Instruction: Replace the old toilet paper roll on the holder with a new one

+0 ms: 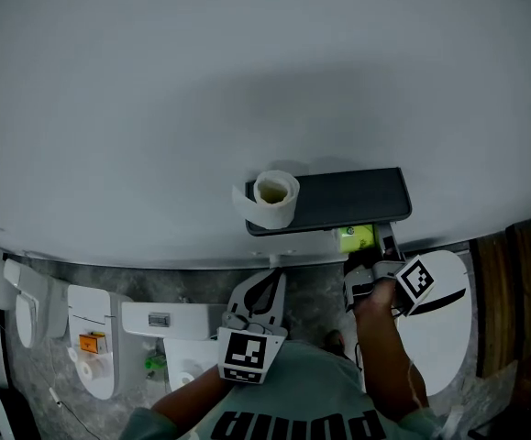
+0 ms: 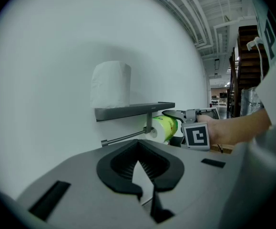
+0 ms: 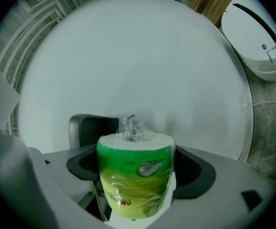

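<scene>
A dark holder shelf is fixed to the white wall, and a white paper roll stands on its left end. Under the shelf a thin bar runs bare. My right gripper is shut on a new roll in green wrapping, held just below the shelf at the bar's right end. That wrapped roll fills the right gripper view. My left gripper hangs below the shelf's left part with its jaws together and nothing in them; its jaws point at the bar.
Several white toilet fixtures stand on the stone floor at lower left. A white oval lidded unit sits at the right, and wooden stairs beyond it. The wall above the shelf is plain.
</scene>
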Motion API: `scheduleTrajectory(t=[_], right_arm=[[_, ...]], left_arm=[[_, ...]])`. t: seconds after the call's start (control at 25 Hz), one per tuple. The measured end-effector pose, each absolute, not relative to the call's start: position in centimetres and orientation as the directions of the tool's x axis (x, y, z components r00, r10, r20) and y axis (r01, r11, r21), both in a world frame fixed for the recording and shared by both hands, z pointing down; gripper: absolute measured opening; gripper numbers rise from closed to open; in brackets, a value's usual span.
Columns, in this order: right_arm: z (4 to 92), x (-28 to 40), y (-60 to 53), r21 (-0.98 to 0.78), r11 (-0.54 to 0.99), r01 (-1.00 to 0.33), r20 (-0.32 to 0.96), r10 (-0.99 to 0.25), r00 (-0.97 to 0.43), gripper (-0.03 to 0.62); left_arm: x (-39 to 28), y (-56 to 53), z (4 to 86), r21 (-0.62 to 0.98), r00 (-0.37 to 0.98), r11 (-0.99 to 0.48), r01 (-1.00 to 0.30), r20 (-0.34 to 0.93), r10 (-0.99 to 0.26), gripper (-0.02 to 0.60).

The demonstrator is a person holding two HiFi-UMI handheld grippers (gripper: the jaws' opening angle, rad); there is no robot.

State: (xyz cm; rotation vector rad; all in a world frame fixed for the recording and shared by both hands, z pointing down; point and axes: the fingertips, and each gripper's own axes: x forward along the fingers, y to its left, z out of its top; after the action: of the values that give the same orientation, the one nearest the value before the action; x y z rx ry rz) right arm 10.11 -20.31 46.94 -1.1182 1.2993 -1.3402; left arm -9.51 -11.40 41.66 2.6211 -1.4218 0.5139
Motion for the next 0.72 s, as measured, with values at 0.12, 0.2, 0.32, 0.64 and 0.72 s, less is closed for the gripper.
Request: scheduleTrajectory(t=[0.12,0.2,0.32,0.64,0.72], right_arm=[[47.02,9.65,-20.3,-0.999,-0.009,0.031,0.004,-0.989,-0.147,0.446],[47.06,9.7,-20.22,-0.999,-0.007,0.033,0.003,-0.99,-0.141,0.446],[47.32,9.83,-20.24,-0.999,-0.002,0.034,-0.002,-0.992,-0.127,0.446],[47.56,10.27,-20.15,-0.998,0.034,0.052,-0.039,-0.994,-0.101,0.446],[47.54,10.19,-20.22,-0.997,0.046,0.055,-0.051,-0.993,-0.107,0.446]], left_arm=[[-9.77,-11.36,41.68,-0.06,0.504,-0.554,-0.83,0.345,-0.792,0.005],[-9.86,-11.3,41.64,-0.06,0.506,-0.556,-0.829,0.344,-0.791,0.005],[-9.92,-11.3,41.62,-0.062,0.511,-0.561,-0.825,0.343,-0.788,0.005],[-9.79,-11.34,41.48,-0.065,0.518,-0.57,-0.819,0.342,-0.784,0.005],[-9.71,-11.34,41.5,-0.066,0.519,-0.571,-0.818,0.342,-0.783,0.005]])
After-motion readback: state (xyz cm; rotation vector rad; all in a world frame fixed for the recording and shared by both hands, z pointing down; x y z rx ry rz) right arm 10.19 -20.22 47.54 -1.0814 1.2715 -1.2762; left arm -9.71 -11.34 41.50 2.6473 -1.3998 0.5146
